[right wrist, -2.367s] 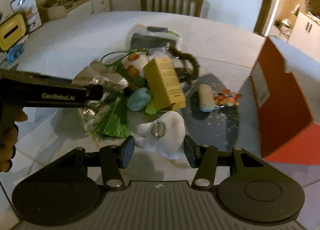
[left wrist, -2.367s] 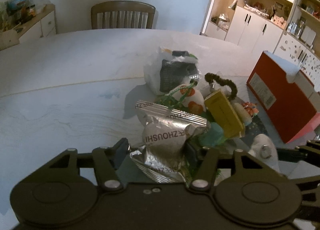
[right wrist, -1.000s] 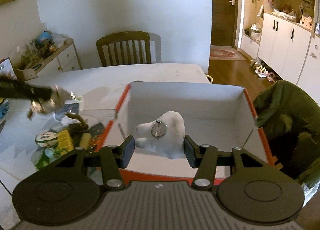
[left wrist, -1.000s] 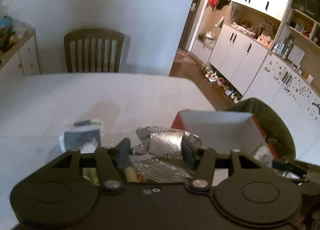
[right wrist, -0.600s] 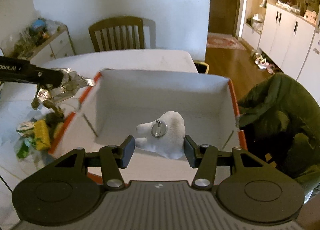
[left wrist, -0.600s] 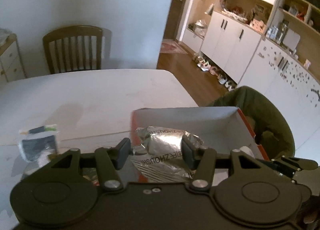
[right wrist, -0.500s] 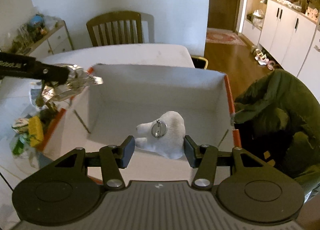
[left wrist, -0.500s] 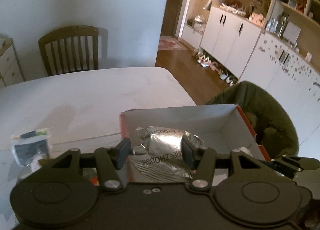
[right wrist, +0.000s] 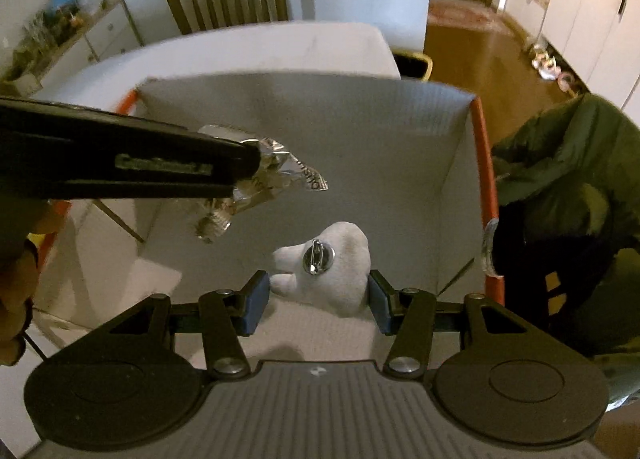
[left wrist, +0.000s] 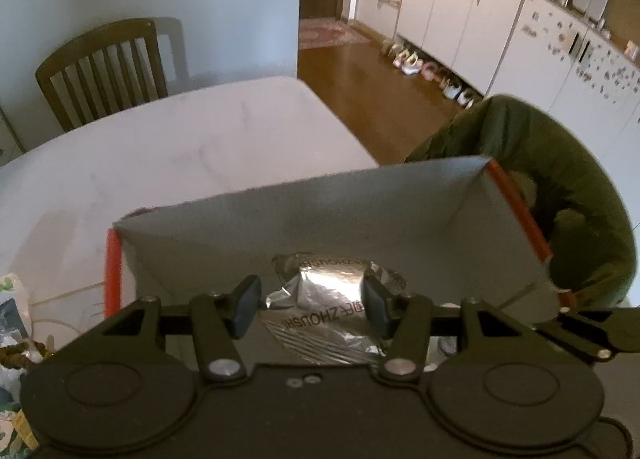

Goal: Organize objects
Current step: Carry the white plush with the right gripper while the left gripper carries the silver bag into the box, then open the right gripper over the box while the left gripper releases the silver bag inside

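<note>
— What is the left gripper [left wrist: 310,305] doing?
— Gripping the crinkled silver foil snack packet [left wrist: 328,311], hovering over the open orange-edged cardboard box [right wrist: 486,163].
— And the right gripper [right wrist: 316,301]?
— Clasping a white plush toy with a metal pin [right wrist: 324,269]; box floor lying at twelve o'clock, below both.

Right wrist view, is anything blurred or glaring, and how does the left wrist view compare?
Right wrist view: dim, the left tool close and soft, its lettering smeared, glints on the foil packet and the white plush's pin. Left wrist view: dim, sharper, glare on the packet's foil, fisheye bending the box walls.
</note>
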A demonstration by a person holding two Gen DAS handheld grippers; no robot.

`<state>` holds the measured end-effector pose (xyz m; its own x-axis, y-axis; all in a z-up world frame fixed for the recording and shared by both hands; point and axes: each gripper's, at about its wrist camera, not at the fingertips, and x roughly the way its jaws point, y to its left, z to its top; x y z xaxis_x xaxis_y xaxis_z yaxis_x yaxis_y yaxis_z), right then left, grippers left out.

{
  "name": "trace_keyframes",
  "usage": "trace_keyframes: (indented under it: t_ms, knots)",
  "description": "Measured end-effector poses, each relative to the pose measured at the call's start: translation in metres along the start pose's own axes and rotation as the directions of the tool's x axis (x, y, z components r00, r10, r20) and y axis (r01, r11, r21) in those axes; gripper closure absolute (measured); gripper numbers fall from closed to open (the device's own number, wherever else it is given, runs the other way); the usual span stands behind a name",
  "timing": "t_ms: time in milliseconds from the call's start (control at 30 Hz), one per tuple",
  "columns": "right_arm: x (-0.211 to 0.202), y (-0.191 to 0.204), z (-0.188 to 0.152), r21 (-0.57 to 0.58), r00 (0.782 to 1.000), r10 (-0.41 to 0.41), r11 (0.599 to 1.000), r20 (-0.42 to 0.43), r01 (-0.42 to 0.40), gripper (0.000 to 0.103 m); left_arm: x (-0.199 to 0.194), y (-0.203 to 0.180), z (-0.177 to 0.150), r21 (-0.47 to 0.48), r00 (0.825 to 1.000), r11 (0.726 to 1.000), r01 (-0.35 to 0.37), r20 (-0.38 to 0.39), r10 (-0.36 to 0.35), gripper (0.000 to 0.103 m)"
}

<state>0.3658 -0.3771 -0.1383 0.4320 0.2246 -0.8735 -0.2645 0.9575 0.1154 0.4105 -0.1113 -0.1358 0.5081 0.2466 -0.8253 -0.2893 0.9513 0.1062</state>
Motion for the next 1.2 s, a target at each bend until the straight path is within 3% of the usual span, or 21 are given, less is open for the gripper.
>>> trace_keyframes:
  t_ms: [333,733,833,933,1200]
  knots:
    - [0.025,-0.003,0.009,-0.012,0.994,-0.002,1.0,-0.109,0.001,0.05,0.027,0.0,-0.007,0.005,0.997,1.0,-0.016,-0.07,0.016,0.048]
    - [0.019,-0.005,0.001,-0.014,0.995,0.017,1.0,-0.096,-0.018,0.044,0.03,0.007,-0.017,-0.03,0.993,0.998,-0.049,-0.107,0.046,0.044]
    - [0.013,-0.003,-0.002,-0.017,0.997,0.022,1.0,-0.078,-0.023,0.042,0.022,0.009,-0.017,-0.044,0.996,0.998,-0.045,-0.083,0.041,0.037]
    - [0.006,-0.002,-0.006,-0.022,0.998,0.028,0.999,-0.062,-0.029,0.042,0.01,0.009,-0.016,-0.043,0.998,0.998,-0.04,-0.052,0.038,0.024]
    - [-0.017,0.0,-0.012,-0.001,1.0,0.015,1.0,0.012,-0.015,0.039,-0.022,0.01,-0.024,-0.058,1.0,0.998,-0.025,0.016,0.026,0.024]
